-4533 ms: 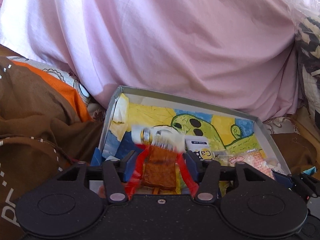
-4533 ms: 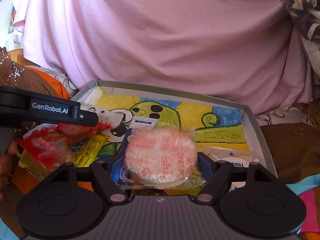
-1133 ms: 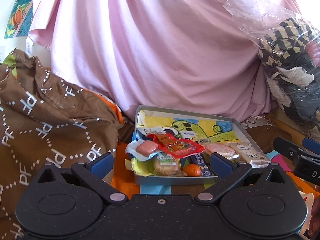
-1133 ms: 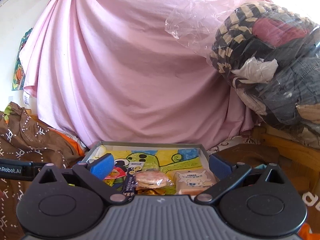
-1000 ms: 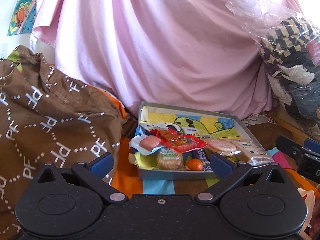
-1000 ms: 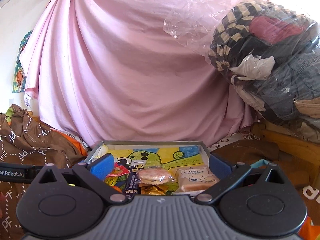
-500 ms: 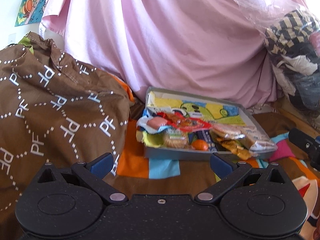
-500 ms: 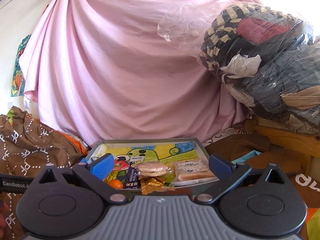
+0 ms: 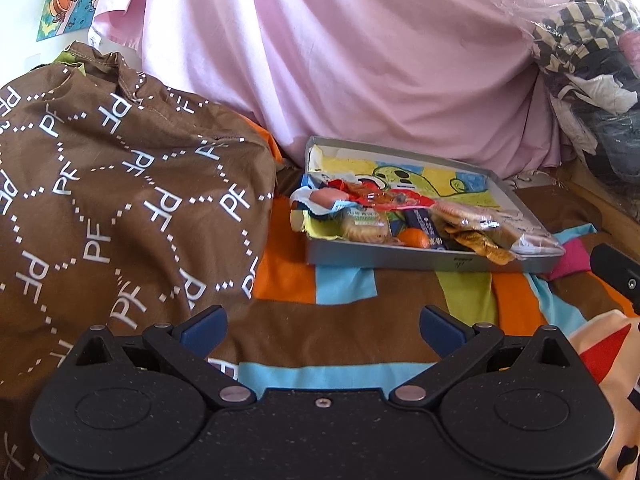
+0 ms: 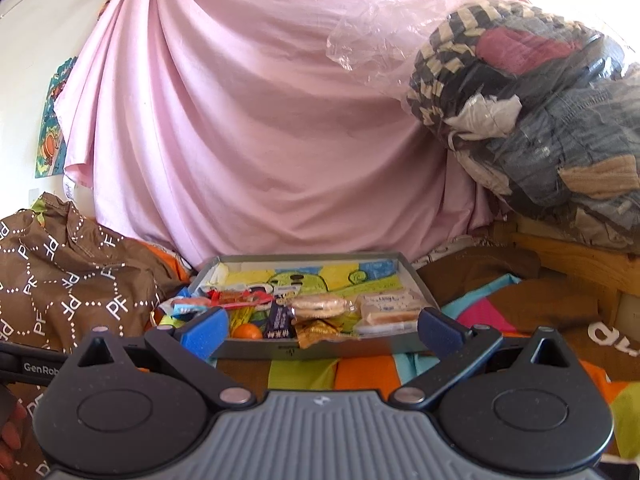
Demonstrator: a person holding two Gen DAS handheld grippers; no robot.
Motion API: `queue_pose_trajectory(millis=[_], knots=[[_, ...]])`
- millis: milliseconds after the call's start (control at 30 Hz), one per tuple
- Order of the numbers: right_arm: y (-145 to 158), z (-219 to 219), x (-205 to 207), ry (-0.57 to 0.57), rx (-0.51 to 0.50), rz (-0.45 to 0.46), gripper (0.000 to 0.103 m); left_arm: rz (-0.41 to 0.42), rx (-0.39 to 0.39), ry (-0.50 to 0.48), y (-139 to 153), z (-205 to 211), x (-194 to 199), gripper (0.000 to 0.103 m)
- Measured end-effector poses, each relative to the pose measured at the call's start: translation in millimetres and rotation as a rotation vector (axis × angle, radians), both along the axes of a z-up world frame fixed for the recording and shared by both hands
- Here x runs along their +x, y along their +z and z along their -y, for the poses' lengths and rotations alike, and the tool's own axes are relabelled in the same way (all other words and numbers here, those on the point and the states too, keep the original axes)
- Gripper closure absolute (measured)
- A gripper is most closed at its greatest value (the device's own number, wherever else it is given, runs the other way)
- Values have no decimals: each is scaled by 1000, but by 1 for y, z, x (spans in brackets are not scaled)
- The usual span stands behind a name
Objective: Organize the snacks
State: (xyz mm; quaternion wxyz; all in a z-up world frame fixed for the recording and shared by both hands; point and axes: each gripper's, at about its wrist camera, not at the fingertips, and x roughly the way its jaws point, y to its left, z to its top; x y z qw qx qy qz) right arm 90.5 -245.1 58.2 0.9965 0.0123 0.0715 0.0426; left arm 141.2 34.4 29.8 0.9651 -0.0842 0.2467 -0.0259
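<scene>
Both grippers are hanging back from the snack tray (image 9: 420, 258), nothing in either one. The left gripper (image 9: 323, 326) has its jaws spread wide over the patchwork bedspread (image 9: 344, 304), and the right gripper (image 10: 323, 326) is the same, jaws wide apart with the tray's near edge showing between them.

The tray is a shallow grey box with a green cartoon drawing (image 10: 296, 278) lining its bottom. It sits on the bedspread in front of a pink sheet (image 10: 256, 128) draped as a backdrop. All the snacks are crowded into the near half: a red wrapper (image 9: 384, 200) on top at the left, a pack of round biscuits (image 10: 318, 306), a small orange (image 10: 247, 331), a dark blue bar (image 10: 280, 322), a gold wrapper (image 10: 318, 330) and a wrapped sandwich cake (image 10: 390, 312) at the right end. The far half shows bare drawing.

A brown PF-print cloth (image 9: 120, 200) is bunched up left of the tray, and a clear bag of clothes (image 10: 540, 92) is piled to the right.
</scene>
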Motion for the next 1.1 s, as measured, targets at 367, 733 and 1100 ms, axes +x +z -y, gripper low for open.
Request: queue_pose_trajectory(millis=[367, 733, 1100], knots=[[-21, 4, -12, -4, 1, -80, 0, -58, 34, -25, -15, 0, -18, 1], [-32, 8, -24, -10, 11, -103, 0, -67, 59, -38, -22, 3, -32, 1], [-41, 7, -32, 7, 4, -131, 0, -68, 67, -45, -25, 4, -47, 1]])
